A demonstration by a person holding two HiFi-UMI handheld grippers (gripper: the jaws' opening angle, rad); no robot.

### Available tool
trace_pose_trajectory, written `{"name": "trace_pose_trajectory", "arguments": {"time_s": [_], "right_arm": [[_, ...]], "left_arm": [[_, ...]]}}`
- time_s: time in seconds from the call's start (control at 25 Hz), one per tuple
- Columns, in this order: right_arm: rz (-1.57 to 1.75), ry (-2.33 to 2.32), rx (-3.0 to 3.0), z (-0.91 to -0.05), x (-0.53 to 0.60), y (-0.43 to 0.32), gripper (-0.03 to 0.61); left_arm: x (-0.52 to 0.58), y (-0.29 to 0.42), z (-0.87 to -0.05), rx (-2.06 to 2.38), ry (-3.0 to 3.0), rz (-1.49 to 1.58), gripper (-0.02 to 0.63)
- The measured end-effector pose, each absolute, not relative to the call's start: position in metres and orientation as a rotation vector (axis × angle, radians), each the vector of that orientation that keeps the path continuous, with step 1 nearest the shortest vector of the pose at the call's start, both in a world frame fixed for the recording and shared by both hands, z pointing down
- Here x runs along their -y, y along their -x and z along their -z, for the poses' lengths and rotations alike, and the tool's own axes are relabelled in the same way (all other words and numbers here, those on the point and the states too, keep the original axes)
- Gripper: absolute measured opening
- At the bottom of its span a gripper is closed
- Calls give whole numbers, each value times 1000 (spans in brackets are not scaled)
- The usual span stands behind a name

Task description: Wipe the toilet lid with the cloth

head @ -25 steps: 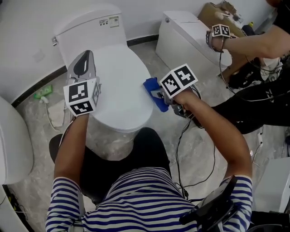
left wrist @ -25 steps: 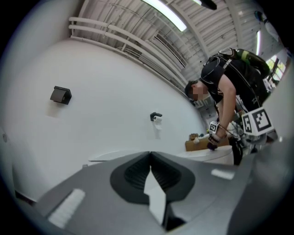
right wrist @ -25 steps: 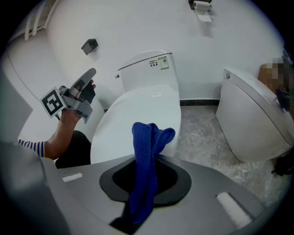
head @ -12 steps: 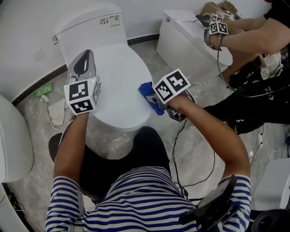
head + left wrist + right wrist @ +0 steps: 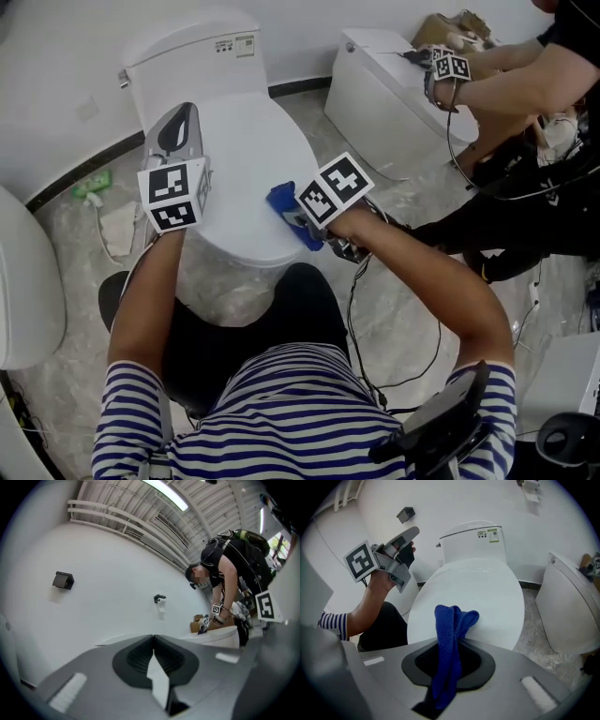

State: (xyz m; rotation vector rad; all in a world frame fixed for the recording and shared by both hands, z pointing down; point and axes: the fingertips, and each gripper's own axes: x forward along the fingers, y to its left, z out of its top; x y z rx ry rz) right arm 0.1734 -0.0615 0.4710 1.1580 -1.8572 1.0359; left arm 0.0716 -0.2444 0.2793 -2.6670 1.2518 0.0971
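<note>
My right gripper [image 5: 452,644] has its fingers clamped on the blue cloth [image 5: 449,620], held at the front right rim of the closed white toilet lid [image 5: 246,155], while my left gripper [image 5: 153,641] sits over the lid's left edge, its fingers together with nothing between them.

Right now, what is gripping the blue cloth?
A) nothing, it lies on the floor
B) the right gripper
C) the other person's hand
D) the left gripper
B: the blue cloth is pinched between the jaws of the right gripper at the edge of the toilet lid; the left gripper is shut and empty.
</note>
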Motion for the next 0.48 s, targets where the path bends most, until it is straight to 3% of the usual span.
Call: {"name": "trace_pose_trajectory", "arguments": {"time_s": [0.48], "right_arm": [[-943,-966,1947,-470,61,-82,61]], "left_arm": [[244,-36,-272,-1324,2626,-101,5]]}}
